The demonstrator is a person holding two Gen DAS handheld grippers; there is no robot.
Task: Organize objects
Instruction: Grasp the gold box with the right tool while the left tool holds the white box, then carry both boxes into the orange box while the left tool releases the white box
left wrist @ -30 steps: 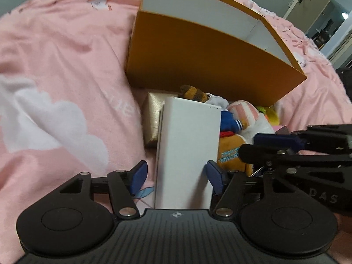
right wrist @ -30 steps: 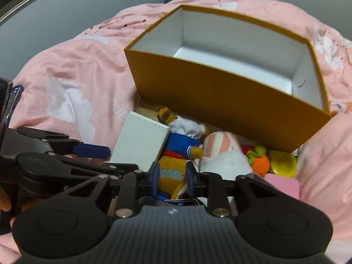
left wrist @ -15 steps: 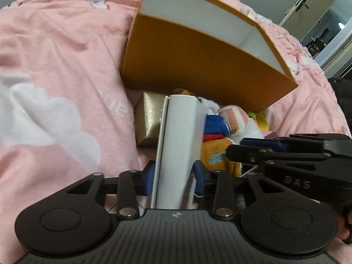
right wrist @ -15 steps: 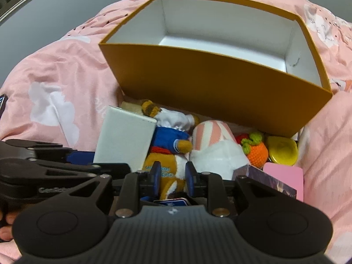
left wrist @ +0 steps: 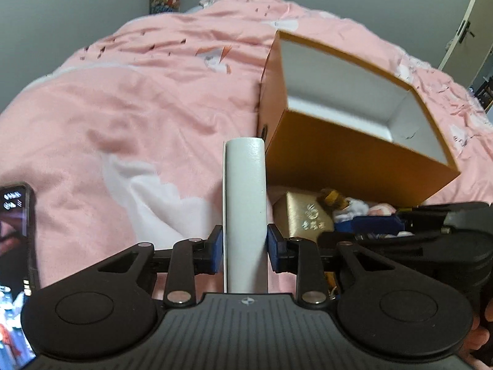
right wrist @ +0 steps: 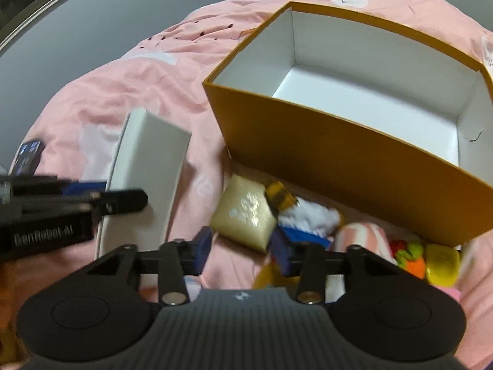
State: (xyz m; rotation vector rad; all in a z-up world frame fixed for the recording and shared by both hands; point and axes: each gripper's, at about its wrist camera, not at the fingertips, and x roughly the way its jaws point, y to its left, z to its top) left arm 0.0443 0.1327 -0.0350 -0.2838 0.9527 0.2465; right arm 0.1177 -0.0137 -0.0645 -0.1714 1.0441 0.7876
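**Grippers and contents of the pink bed**

Left gripper [left wrist: 243,251]: blue pads pressed on both narrow faces of a white box [left wrist: 245,203] and still closing on it; the box is gripped at its near end, edge-on to the left wrist camera, its long axis running away along the fingers.

Right gripper [right wrist: 242,246]: jaws partly apart and opening, with nothing between the pads; only the bedding and toys show beyond them.

Orange box [right wrist: 354,166]: open-topped, white inside, nothing in it; it lies on the pink bedcover [left wrist: 138,98], beyond and to the right of the white box.

Clutter at the foot of the orange box's near wall:
- a gold box [right wrist: 245,217], tilted;
- a plush toy [right wrist: 302,215] in white and blue, touching the gold box;
- a pink-striped soft item [right wrist: 360,234];
- an orange knitted piece [right wrist: 411,259];
- a yellow item [right wrist: 442,262], blurred.

Phone [left wrist: 15,243]: screen lit, at the left edge of the left wrist view.
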